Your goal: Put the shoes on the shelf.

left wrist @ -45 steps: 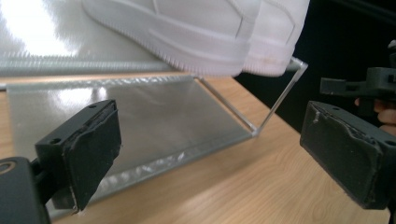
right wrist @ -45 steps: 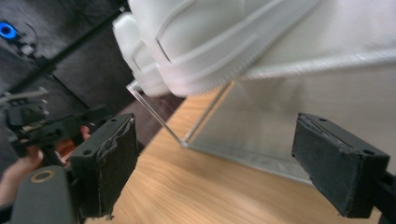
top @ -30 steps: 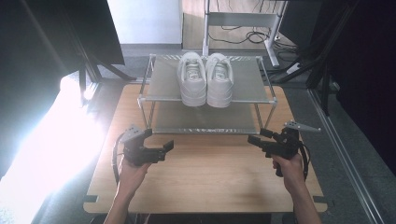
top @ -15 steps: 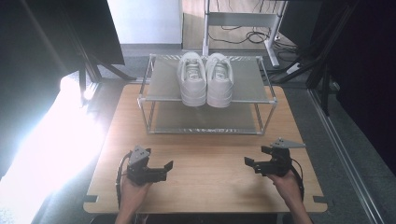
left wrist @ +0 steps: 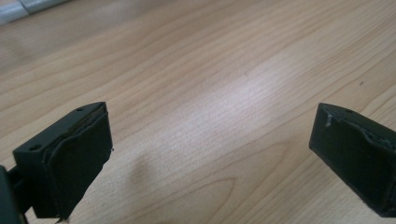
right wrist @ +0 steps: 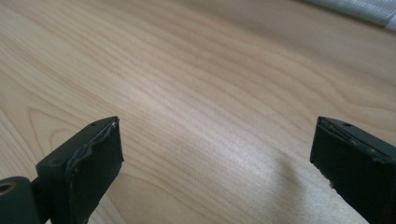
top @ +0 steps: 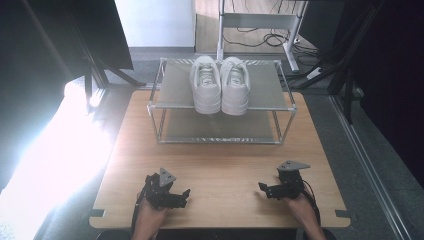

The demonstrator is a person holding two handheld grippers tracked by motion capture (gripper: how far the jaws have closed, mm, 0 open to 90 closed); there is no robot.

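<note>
Two shoes: a white pair (top: 220, 84) is set side by side on the top shelf of the rack, toes toward the table's near edge, the two touching each other.
Rack: a metal two-shelf frame (top: 283, 107) is placed at the far half of the table (top: 225, 160), centred between its left and right edges; its lower shelf is seen bare.
In the way: bare wood is seen between the rack's front rail and both grippers.
Left gripper (top: 183, 193): it is held low near the near edge, left of centre, well apart from the rack; its jaws are spread wide over bare wood, with nothing pinched.
Right gripper (top: 263, 188): it is held low near the near edge, right of centre; its jaws have just been opening and are spread wide, with nothing between them.
Floor: cables (top: 250, 37) are seen beyond the table's far edge.
</note>
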